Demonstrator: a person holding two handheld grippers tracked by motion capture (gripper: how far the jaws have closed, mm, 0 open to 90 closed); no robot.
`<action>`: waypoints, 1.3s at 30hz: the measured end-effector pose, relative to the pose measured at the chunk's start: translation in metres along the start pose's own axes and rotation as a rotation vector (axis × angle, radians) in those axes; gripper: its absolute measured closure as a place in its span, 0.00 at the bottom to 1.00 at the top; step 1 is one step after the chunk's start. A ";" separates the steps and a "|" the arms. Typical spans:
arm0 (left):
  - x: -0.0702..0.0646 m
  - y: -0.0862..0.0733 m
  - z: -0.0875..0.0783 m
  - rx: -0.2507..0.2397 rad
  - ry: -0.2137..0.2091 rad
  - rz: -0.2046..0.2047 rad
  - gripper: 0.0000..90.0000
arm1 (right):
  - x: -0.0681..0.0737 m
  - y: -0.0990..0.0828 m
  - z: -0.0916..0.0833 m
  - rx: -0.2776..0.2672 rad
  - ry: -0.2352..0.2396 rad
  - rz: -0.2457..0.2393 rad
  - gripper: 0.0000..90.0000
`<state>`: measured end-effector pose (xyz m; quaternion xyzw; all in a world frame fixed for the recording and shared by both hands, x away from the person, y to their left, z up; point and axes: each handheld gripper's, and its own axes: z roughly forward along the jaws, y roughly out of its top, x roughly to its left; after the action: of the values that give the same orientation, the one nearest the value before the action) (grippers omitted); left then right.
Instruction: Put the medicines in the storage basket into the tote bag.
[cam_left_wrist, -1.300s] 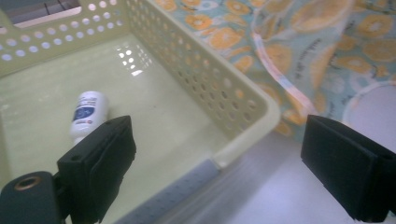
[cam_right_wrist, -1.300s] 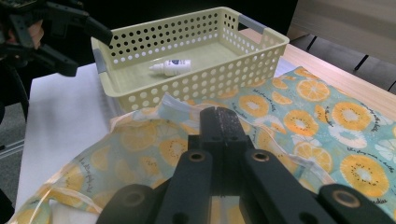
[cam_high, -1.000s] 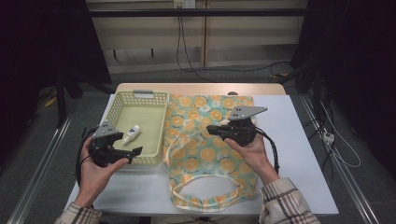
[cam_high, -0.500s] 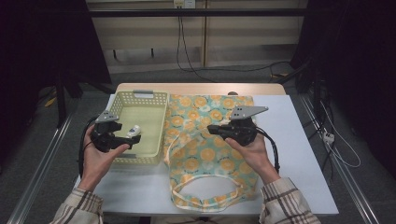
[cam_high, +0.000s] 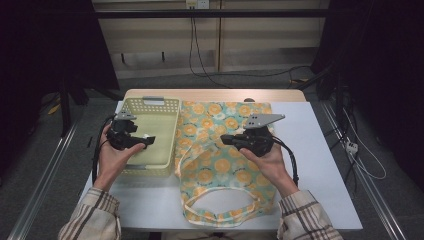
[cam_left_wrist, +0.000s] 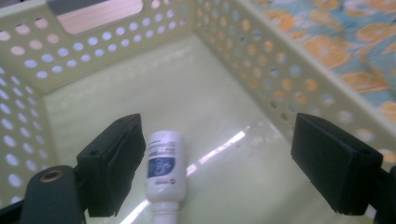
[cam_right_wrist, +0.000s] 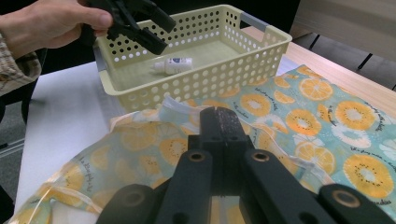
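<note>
My left gripper (cam_high: 142, 141) hangs over the yellow basket (cam_high: 165, 105) at the tabletop's left edge. Its jaws stand apart and have just been closing; the small white bottle (cam_left_wrist: 162, 165) lies between them on the basket floor, just beside one pad, not clamped. In the right gripper view that bottle (cam_right_wrist: 173, 65) lies on its side near the basket's middle. My right gripper (cam_high: 226, 139) holds its jaws pressed together over the orange-print cloth bag (cam_high: 220, 165), which is spread flat from the tabletop's centre to its near edge, its handles toward me.
</note>
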<state>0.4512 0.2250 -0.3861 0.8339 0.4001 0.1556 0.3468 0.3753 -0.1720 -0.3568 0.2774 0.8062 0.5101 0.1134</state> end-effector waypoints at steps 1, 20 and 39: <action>0.001 0.001 0.001 -0.009 0.004 -0.011 0.19 | 0.000 0.000 0.000 0.001 0.001 -0.003 1.00; 0.030 0.002 0.041 0.192 0.021 -0.044 0.37 | 0.001 -0.002 0.005 0.011 0.009 -0.001 1.00; 0.033 -0.004 0.057 0.321 -0.018 -0.067 0.67 | 0.001 -0.002 0.005 0.013 0.012 -0.006 1.00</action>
<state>0.5005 0.2270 -0.4304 0.8662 0.4442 0.0708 0.2175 0.3766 -0.1682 -0.3608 0.2728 0.8110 0.5060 0.1082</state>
